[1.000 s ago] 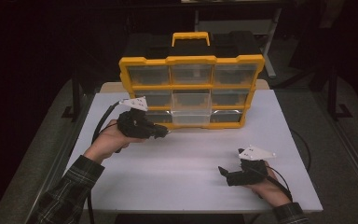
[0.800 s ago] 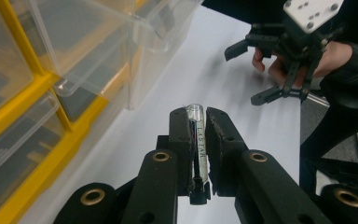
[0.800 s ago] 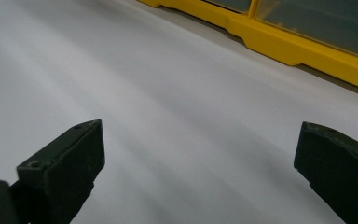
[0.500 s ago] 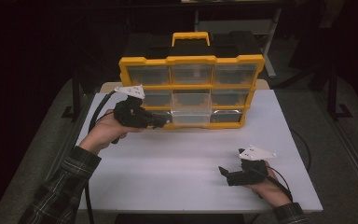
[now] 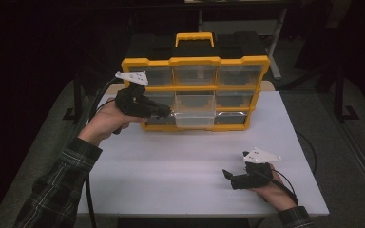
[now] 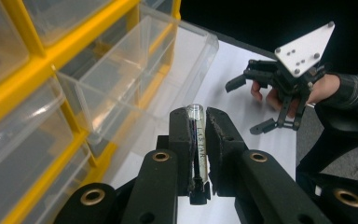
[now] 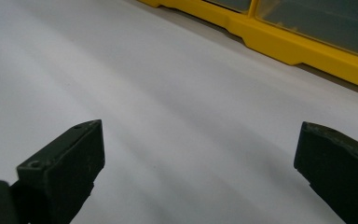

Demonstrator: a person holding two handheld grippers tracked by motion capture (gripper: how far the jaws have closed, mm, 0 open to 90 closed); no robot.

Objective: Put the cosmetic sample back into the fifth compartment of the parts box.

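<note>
Now left hand-held gripper (image 6: pixel 197 122) clamps clear tube (image 6: pixel 196 140); right hand-held gripper (image 7: pixel 200 172) wide open.

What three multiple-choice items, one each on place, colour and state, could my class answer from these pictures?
1. Where is the clear tube?
A. between the left gripper's jaws
B. lying on the table
C. inside a shut drawer

2. What colour is the drawer cabinet's frame?
A. blue
B. yellow
C. red

3. How do the right gripper's jaws stand?
A. shut on a tube
B. shut empty
C. open, empty

Answers: 1 A, the pads clamp it; 2 B, yellow bars frame clear drawers; 3 C, the jaws stand wide over bare table.
</note>
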